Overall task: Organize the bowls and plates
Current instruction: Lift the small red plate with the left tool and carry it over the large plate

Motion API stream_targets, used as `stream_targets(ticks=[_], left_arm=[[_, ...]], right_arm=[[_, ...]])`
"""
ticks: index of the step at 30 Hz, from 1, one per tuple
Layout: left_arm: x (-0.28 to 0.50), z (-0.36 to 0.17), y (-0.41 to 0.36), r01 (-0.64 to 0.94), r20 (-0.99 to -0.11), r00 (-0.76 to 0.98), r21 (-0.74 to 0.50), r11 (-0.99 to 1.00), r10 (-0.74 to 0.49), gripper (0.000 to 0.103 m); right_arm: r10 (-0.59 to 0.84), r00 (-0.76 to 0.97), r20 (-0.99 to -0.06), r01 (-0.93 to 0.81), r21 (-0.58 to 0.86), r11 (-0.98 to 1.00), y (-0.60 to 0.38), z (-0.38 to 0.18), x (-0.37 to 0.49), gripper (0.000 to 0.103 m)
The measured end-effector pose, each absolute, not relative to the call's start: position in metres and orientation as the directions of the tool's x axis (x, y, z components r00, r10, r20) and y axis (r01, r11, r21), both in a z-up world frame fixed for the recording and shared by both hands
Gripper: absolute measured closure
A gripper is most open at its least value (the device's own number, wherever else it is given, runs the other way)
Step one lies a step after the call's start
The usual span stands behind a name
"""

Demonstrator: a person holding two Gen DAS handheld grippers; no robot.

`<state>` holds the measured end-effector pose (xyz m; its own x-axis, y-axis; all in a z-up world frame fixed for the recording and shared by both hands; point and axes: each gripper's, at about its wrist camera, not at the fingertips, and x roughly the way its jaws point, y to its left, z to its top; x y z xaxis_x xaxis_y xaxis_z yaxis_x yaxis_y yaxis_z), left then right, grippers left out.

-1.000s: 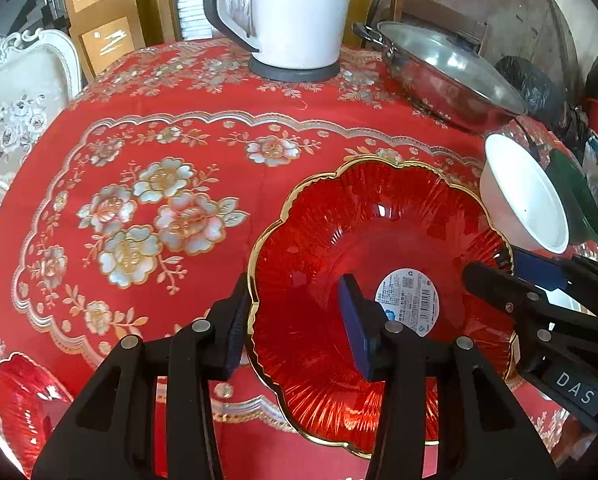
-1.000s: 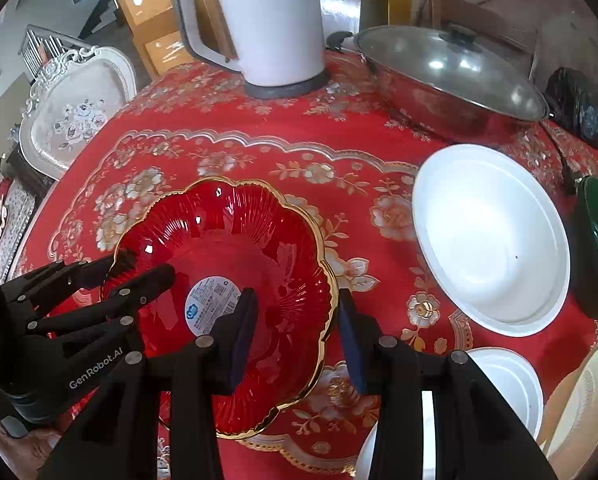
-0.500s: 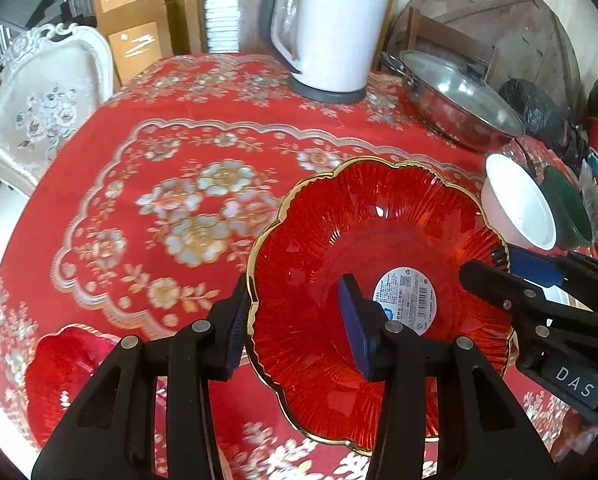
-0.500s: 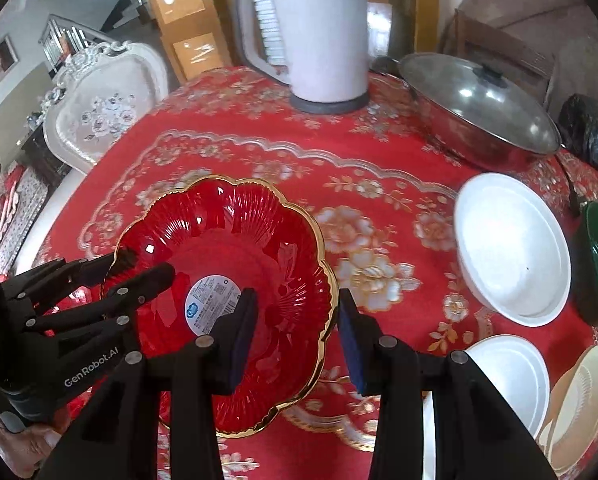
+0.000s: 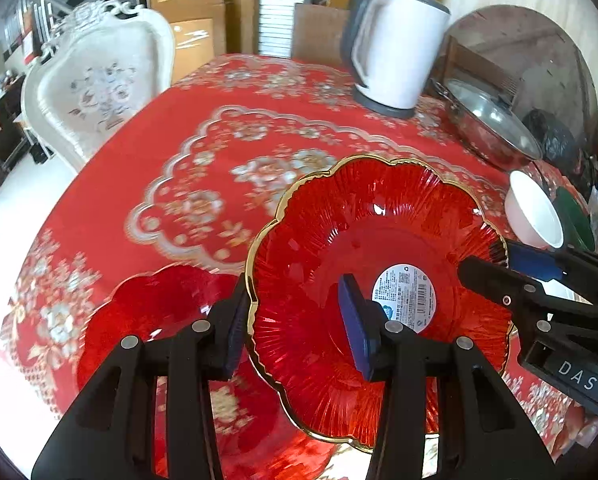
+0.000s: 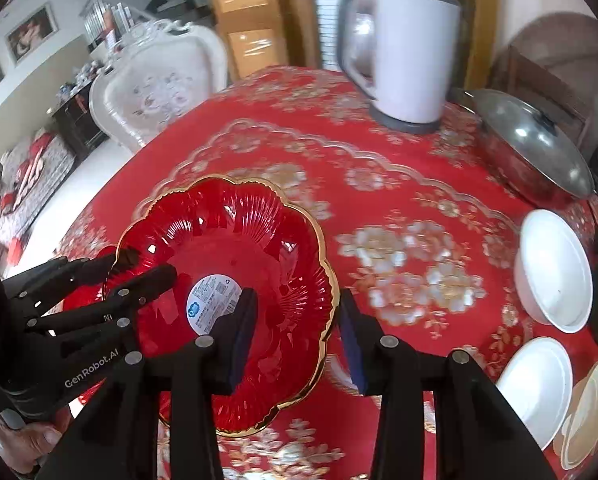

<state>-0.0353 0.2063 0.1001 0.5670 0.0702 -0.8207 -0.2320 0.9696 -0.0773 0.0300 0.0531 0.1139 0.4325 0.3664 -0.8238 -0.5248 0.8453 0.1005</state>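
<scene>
Bowl [image 5: 379, 248] (red) spans both grippers' jaws.

gold-rimmed red scalloped plate [image 5: 379, 240], tilted, stickered centre

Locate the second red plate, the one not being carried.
In the left wrist view, the second red plate lies on the tablecloth at lower left, below and left of the carried red plate, partly behind the left tongs.

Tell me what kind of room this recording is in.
Most likely a home dining room: a round table under a red floral tablecloth, an ornate white chair pulled up to it, and an electric kettle beside a lidded pan.
</scene>
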Motion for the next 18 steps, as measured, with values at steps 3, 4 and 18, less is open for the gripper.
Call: stream_targets(ticks=[3, 4, 18], left_arm=[[-0.053, 0.100, 0.221, -0.257, -0.822, 0.563, -0.072, 0.964, 0.089, 0.060], [-0.057, 0.100, 0.225, -0.264, -0.822, 0.562, -0.068, 0.962, 0.096, 0.060], [-0.124, 0.066, 0.282, -0.370, -0.858, 0.491, -0.049, 0.928, 0.151, 0.060]], right_arm=[[0.383, 0.423, -0.822, -0.553, 0.101, 0.827, 0.068, 0.114, 0.018, 0.061], [0.392, 0.417, -0.820, -0.563, 0.105, 0.820, 0.074, 0.114, 0.014, 0.061], [0.412, 0.309, -0.857, -0.688, 0.097, 0.719, 0.147, 0.080, -0.040, 0.061]])
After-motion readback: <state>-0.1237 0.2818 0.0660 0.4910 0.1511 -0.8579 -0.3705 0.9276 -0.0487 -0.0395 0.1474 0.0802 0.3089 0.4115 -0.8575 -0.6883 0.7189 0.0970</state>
